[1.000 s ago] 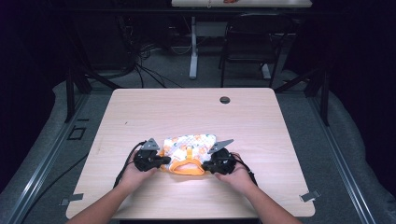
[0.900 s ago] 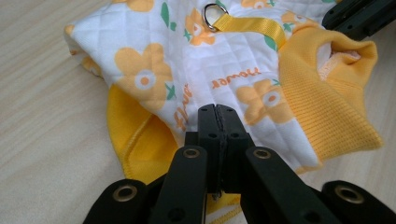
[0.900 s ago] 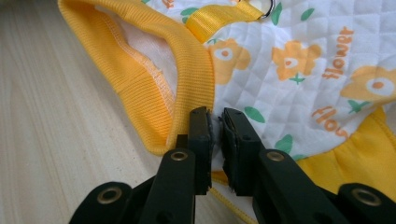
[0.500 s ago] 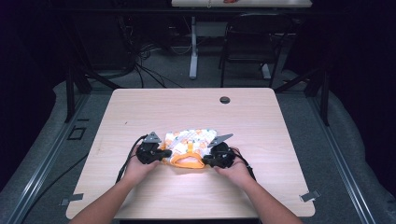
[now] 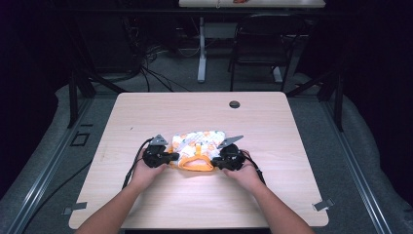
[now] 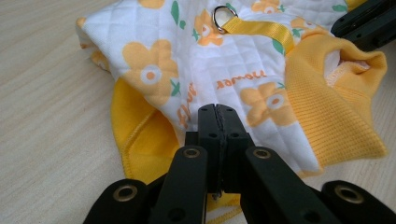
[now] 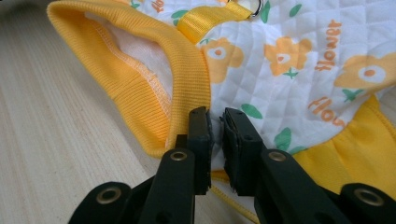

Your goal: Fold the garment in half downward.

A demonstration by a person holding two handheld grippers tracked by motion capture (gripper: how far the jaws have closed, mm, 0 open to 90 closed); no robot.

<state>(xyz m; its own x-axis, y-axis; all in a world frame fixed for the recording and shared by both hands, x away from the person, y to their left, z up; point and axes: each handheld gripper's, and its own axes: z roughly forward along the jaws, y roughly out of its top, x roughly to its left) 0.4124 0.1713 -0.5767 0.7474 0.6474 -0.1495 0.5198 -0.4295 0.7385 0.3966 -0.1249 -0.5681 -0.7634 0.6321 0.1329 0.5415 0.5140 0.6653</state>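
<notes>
High view: my two hands sit at the near middle of the tabletop (image 5: 146,112), each holding a hand-held gripper against one side of a small quilted pet garment (image 5: 198,146), white with orange flowers and yellow ribbed trim, lying flat between them. My left hand-held gripper (image 6: 218,114) has its jaws pressed together on the garment's near hem, beside a yellow sleeve opening (image 6: 135,135). My right hand-held gripper (image 7: 215,122) has its jaws narrow, a slim gap left, with the quilted edge just beside the yellow ribbed collar (image 7: 154,74) running between them; I judge this grip not yet firm. To fold or shift it cleanly, I should close the right jaws fully on the fabric, then lift both sides evenly, keeping the metal ring (image 6: 223,17) and strap facing up and the cloth taut but unstretched.
</notes>
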